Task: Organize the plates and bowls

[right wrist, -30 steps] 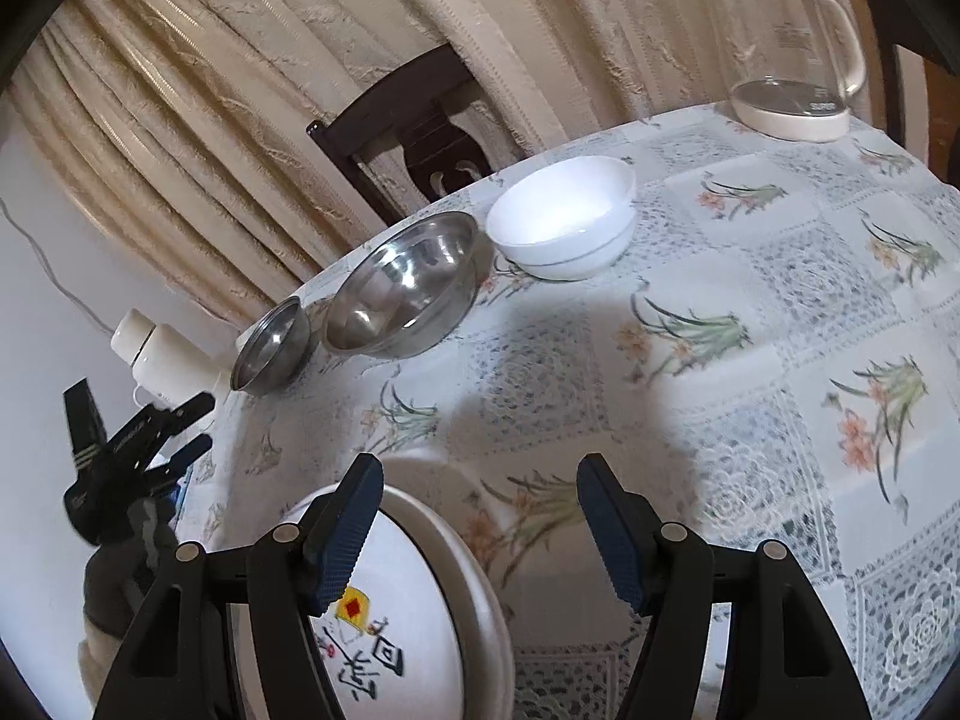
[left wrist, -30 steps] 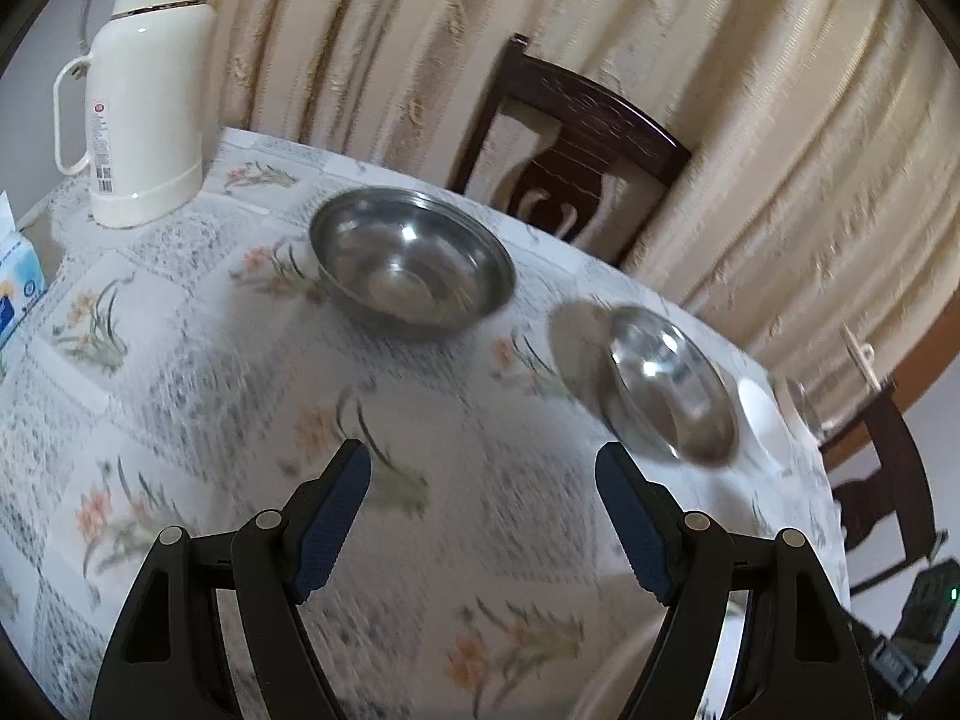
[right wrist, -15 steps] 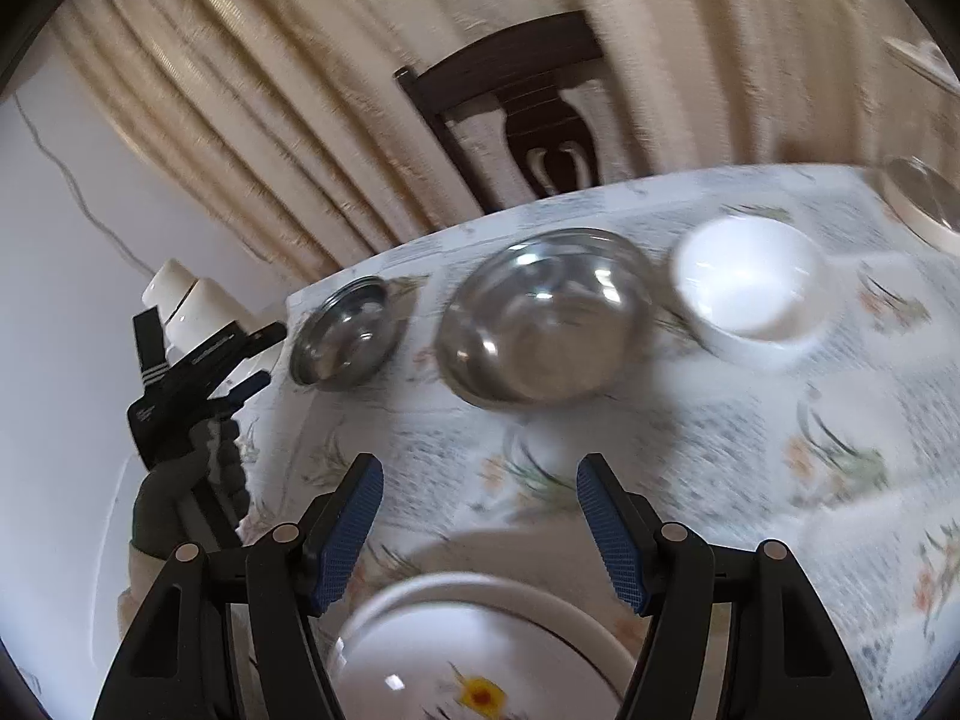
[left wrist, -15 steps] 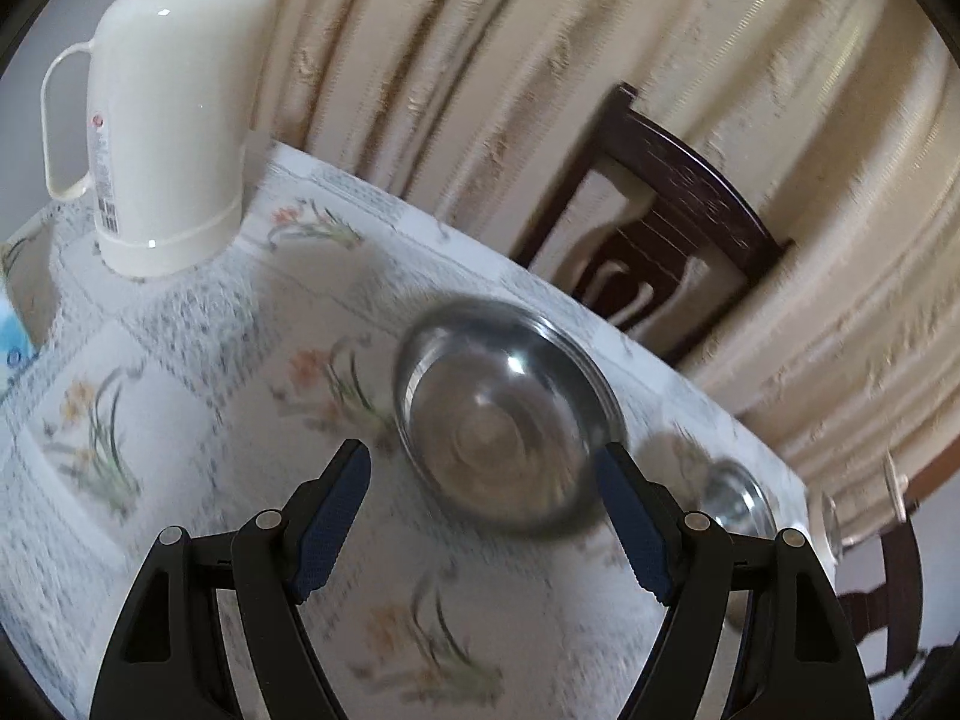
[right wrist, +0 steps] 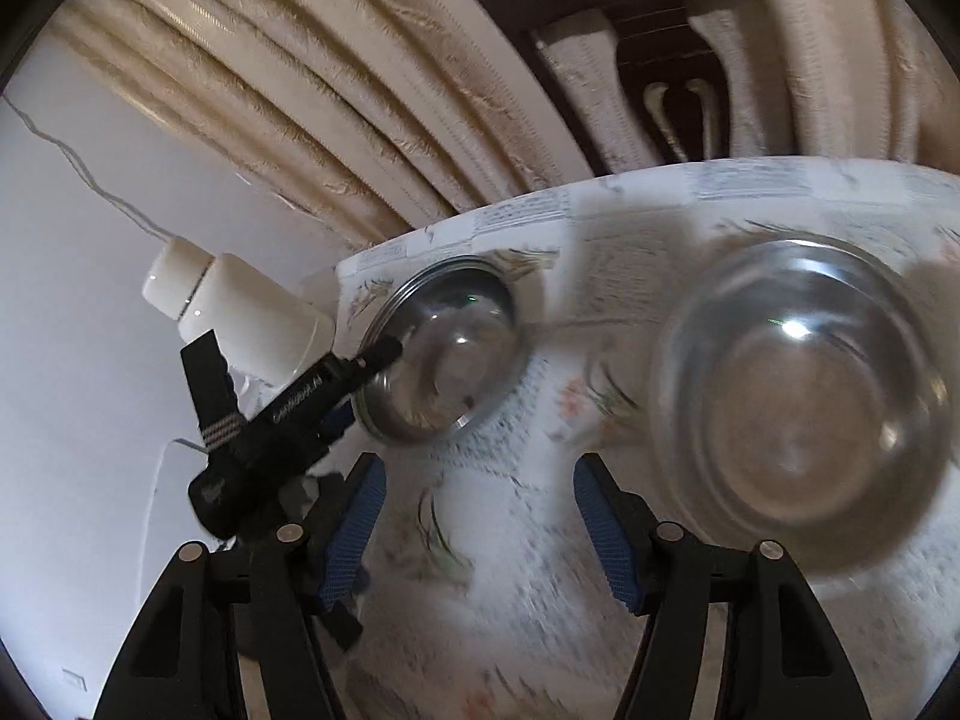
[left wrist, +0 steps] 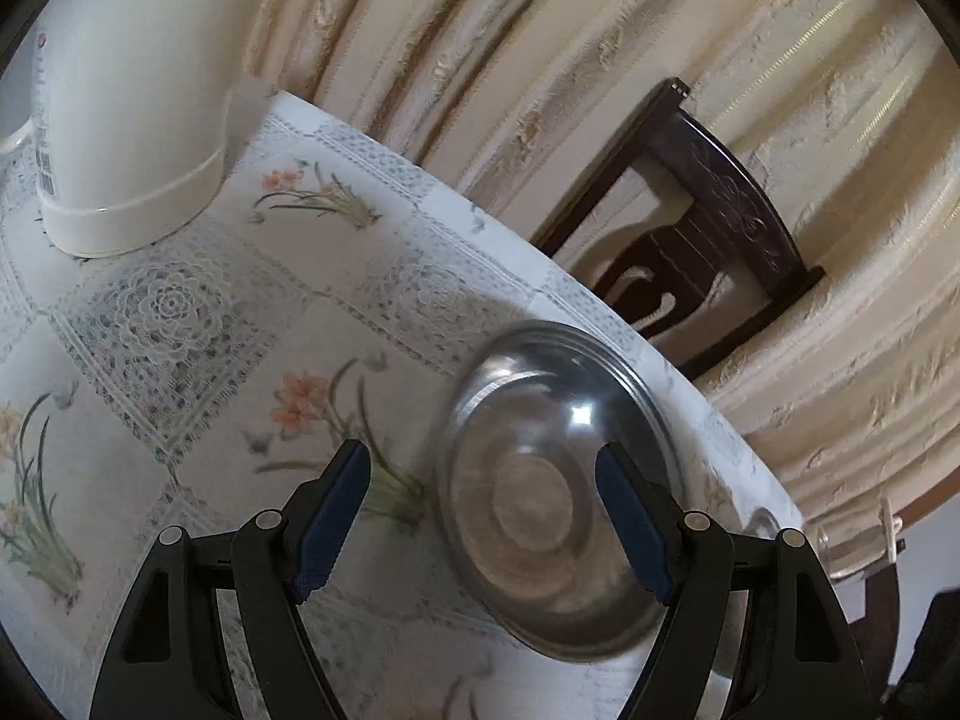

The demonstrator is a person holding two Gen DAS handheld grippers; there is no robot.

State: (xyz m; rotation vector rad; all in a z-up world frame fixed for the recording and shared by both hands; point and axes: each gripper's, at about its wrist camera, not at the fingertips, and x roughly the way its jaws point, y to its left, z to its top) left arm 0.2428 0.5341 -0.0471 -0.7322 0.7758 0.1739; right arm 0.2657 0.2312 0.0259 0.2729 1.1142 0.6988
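The left gripper (left wrist: pixel 483 507) hung wide open over the flowered table (left wrist: pixel 180 312), its right finger already inside the small steel bowl (left wrist: pixel 552 504) and its left finger outside the near wall, so the rim lay between the pads. That bowl sat close to the table's far edge, in front of the dark chair (left wrist: pixel 708 240). To do the grab well, the gripper probably needed to settle lower until the pads straddled the rim squarely, then close slowly; thin polished steel would likely slip or tip under a hurried pinch, and a slide toward the edge was the risk.

The right gripper (right wrist: pixel 474 519) was likewise open and held nothing, hovering over bare cloth between the small bowl (right wrist: pixel 444 354) to its left and the larger steel bowl (right wrist: pixel 798 402) to its right, which sat further in from the edge.

Much stayed unclear. Motion blur smeared both bowls and the cloth. The white thermos (left wrist: pixel 120 120) by the left edge was cut off at the top. From the right wrist, the left gripper's body (right wrist: pixel 288 414) covered part of the small bowl's rim, so actual contact could not be judged. Plates were not visible in either view.
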